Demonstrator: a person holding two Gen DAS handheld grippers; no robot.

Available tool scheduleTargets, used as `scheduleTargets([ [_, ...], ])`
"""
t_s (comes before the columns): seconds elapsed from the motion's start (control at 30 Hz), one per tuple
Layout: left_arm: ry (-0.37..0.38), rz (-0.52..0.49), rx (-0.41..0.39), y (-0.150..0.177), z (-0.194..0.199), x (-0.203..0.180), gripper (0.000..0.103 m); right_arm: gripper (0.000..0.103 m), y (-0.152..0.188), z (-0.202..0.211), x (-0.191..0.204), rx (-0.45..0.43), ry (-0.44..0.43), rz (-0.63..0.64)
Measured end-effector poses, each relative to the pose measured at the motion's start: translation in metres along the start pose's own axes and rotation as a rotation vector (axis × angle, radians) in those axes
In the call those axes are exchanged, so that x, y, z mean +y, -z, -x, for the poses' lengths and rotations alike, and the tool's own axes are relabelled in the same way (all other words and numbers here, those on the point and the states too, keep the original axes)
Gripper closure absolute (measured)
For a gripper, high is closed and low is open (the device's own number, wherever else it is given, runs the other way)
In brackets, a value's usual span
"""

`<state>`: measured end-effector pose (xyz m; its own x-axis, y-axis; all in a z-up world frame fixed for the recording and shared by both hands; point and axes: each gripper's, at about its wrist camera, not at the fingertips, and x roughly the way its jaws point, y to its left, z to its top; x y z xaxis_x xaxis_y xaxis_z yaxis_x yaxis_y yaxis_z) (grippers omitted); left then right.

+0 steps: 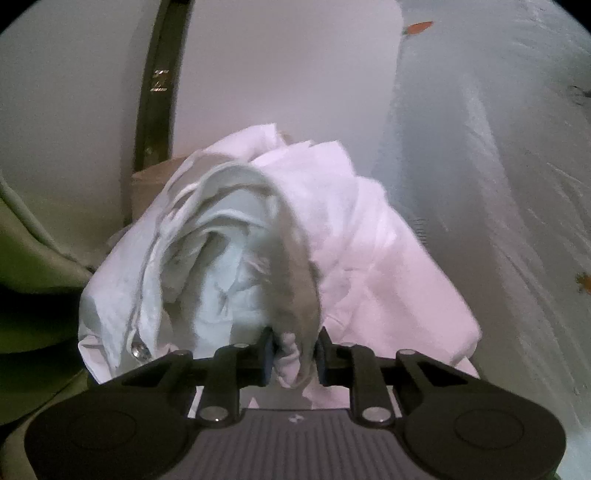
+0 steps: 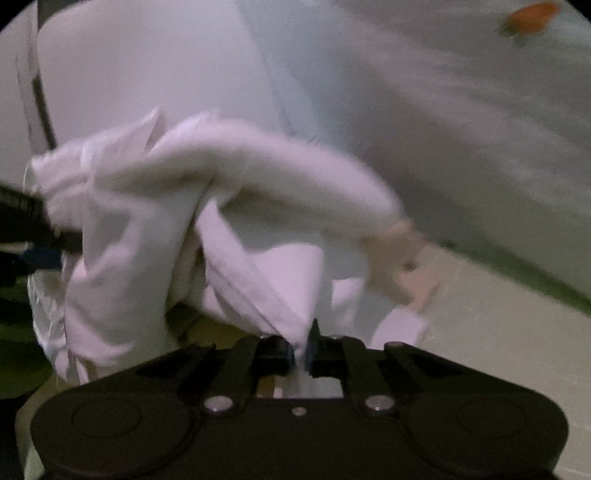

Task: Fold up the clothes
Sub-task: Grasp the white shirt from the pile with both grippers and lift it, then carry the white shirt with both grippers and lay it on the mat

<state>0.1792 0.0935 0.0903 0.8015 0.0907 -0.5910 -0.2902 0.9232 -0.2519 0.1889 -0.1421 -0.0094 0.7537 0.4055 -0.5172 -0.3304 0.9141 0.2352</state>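
The left gripper (image 1: 293, 349) has its two dark, blue-padded fingers closed on a thick bunch of the white garment (image 1: 369, 229), a soft woven cloth with a faint pink cast. From the pinch the fabric rises ahead of the fingers in a crumpled mound: rounded folds curl over a hollow in the middle, a stitched hem runs along the left side, and a small shiny snap button (image 1: 139, 349) sits low on that edge. The right half of the mound is smoother and falls in broad creases.

The right gripper (image 2: 303, 349) is clamped on a thin pointed corner of the same garment (image 2: 122, 236), the cloth narrowing to a peak between the pads. From there a seamed panel climbs to the left, and a long tubular part, probably a sleeve though the blur makes it hard to be sure, arches across the top. The left gripper's black body (image 2: 26, 221) shows at the left edge of the right wrist view, buried in the cloth.

The garment hangs held between the two tools, above a pale surface (image 2: 498, 332). Behind it is a plain white wall (image 1: 277, 74) with a dark vertical strip (image 1: 159, 85), and to the right a pale, streaked sheet (image 1: 498, 166) bearing a small orange mark (image 1: 419, 27)
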Motion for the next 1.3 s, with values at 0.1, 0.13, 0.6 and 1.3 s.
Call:
scheduleTargets([
  [0.1,0.029,-0.030,-0.033,0.004,0.024,-0.010,0.082,0.098,-0.003,0.037,-0.025,-0.077,0.081,-0.052],
  [0.13,0.042,-0.047,-0.049,0.006,0.034,-0.016,0.083,0.098,-0.004,0.050,-0.035,-0.103,0.111,-0.070],
  [0.6,0.323,-0.199,0.071,0.139,0.165,-0.141,0.084,0.098,0.096,0.372,-0.201,-0.360,0.742,-0.207],
  [1.3,0.276,-0.131,0.475,0.356,0.200,-0.215,0.072,0.090,0.305,0.620,-0.370,-0.043,1.021,-0.505],
])
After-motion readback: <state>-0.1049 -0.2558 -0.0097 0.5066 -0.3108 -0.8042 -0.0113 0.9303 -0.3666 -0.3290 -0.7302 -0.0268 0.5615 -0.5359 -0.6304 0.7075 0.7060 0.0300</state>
